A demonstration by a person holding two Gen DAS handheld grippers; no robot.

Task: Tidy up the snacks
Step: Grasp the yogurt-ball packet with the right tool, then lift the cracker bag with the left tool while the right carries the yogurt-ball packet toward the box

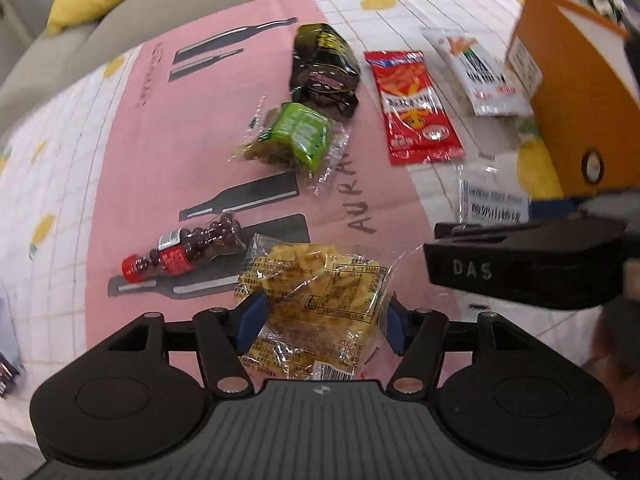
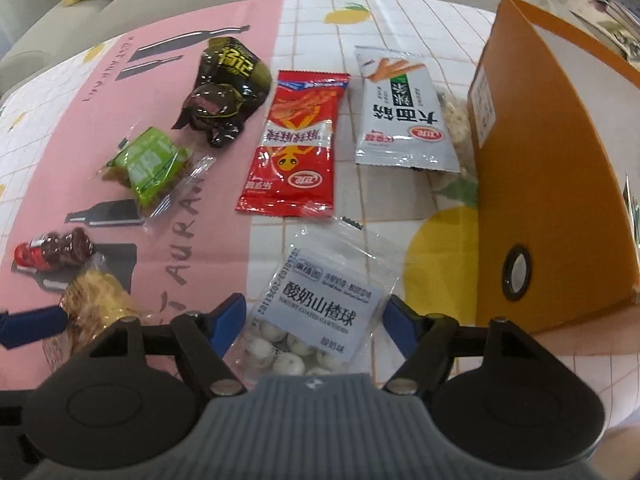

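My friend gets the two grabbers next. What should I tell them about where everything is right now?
Left tool: open, one finger on each side of the yellow crisps bag, not squeezing it.
Right tool: open around the clear bag of white yogurt balls, not squeezing either.
Both bags lie on the tablecloth.
Also loose on the cloth: red packet, white packet, green packet, black packet, small bottle of brown candy.
The orange box stands at the right.
Done: no snack seen in the box.
Left: probably grip both bags, then sort every snack.

The right gripper (image 2: 314, 326) straddles the clear yogurt-ball packet (image 2: 320, 312), pads apart, beside the orange box (image 2: 560, 184).
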